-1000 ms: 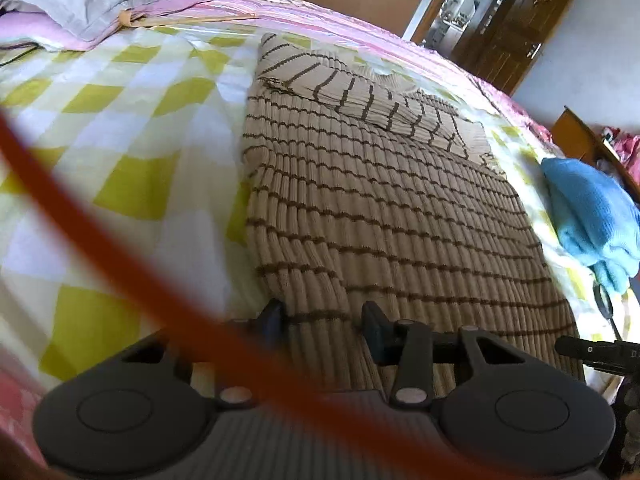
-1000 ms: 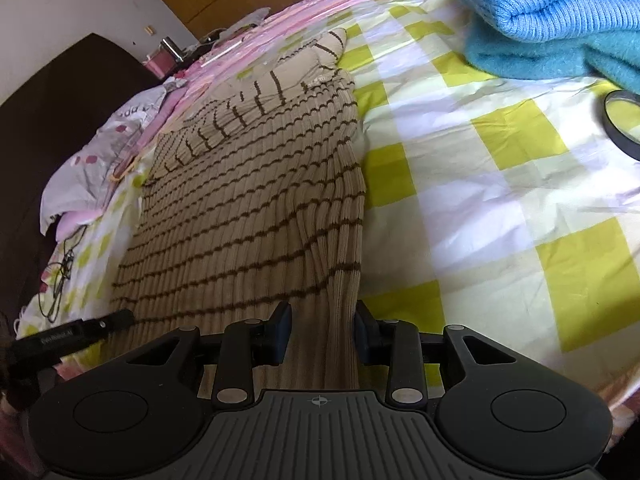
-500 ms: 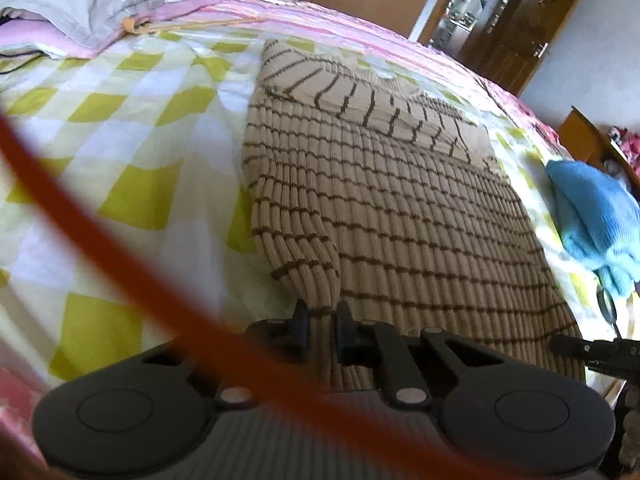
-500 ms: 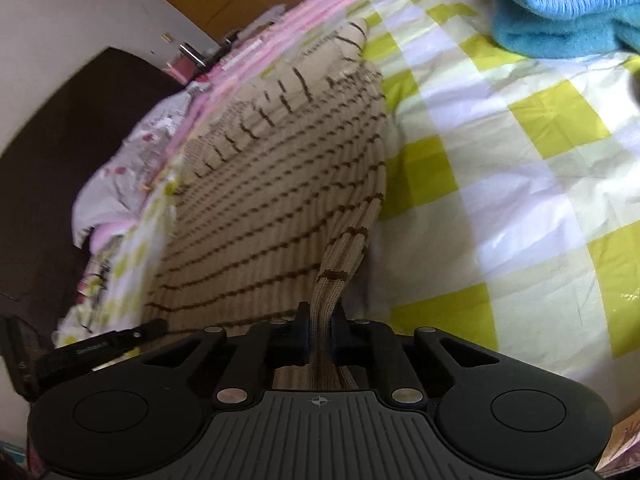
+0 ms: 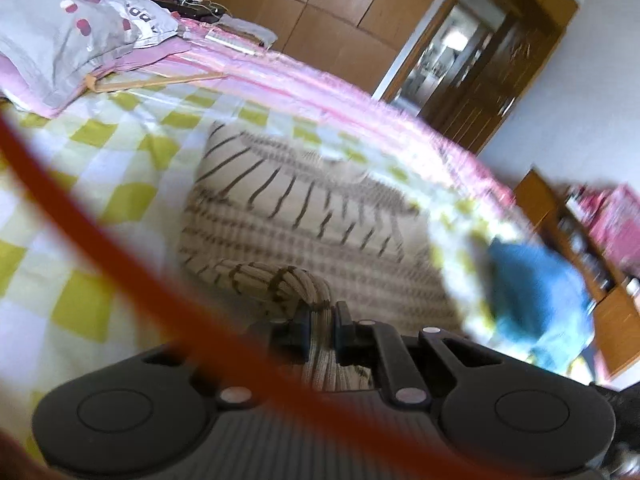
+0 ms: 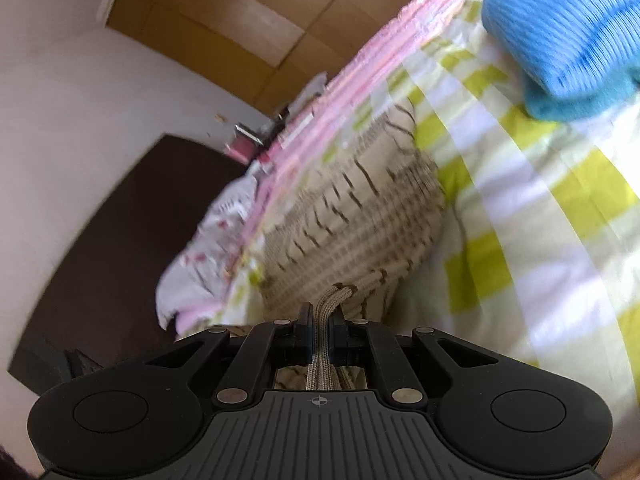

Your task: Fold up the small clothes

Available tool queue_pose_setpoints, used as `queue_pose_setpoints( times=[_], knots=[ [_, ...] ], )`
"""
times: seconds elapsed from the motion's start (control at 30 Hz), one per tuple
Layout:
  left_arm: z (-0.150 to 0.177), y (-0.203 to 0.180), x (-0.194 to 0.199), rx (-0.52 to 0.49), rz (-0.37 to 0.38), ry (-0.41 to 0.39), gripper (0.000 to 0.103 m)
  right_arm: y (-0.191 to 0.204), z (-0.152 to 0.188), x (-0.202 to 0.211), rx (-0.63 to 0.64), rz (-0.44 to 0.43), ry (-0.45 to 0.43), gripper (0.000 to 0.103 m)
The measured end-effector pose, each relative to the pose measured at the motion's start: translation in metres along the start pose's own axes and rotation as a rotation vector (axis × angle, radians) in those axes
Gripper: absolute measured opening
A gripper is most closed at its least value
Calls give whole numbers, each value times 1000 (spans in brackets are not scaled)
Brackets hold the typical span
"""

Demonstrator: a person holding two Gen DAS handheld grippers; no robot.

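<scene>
pinching the near edge of the striped sweater [image 5: 304, 216], the left gripper [image 5: 322, 326] is squeezed tight on a bunch of the knit. the right gripper [image 6: 319, 330] is clamped on the other near corner (the cloth pokes up between its jaws). the sweater lies on the yellow checked bed sheet [image 6: 540, 208], with a blue sweater [image 6: 560, 32] near.

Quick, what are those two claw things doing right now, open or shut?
Left gripper: shut on the striped sweater, near edge pinched.
Right gripper: shut on the same sweater, another bit of that edge.
</scene>
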State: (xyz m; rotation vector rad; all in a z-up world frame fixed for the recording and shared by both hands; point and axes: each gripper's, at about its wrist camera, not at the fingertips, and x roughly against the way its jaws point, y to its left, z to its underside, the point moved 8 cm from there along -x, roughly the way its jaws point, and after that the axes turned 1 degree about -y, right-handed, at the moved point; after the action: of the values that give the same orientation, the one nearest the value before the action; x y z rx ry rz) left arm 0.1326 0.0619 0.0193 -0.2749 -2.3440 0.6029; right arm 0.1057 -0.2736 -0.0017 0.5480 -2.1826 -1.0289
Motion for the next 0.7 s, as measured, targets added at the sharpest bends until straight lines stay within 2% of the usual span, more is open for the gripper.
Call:
queue_pose_setpoints(
  times=[0.3, 0.47, 0.7],
  knots=[
    [-48, 15, -25, 147, 143, -33, 17, 24, -61, -42, -68, -74, -89, 8],
    [-81, 26, -46, 176, 167, -68, 17, 32, -95, -86, -78, -91, -107, 8],
    [-131, 50, -97, 201, 140, -120, 17, 15, -147, -147, -95, -20, -158, 8]
  ],
)
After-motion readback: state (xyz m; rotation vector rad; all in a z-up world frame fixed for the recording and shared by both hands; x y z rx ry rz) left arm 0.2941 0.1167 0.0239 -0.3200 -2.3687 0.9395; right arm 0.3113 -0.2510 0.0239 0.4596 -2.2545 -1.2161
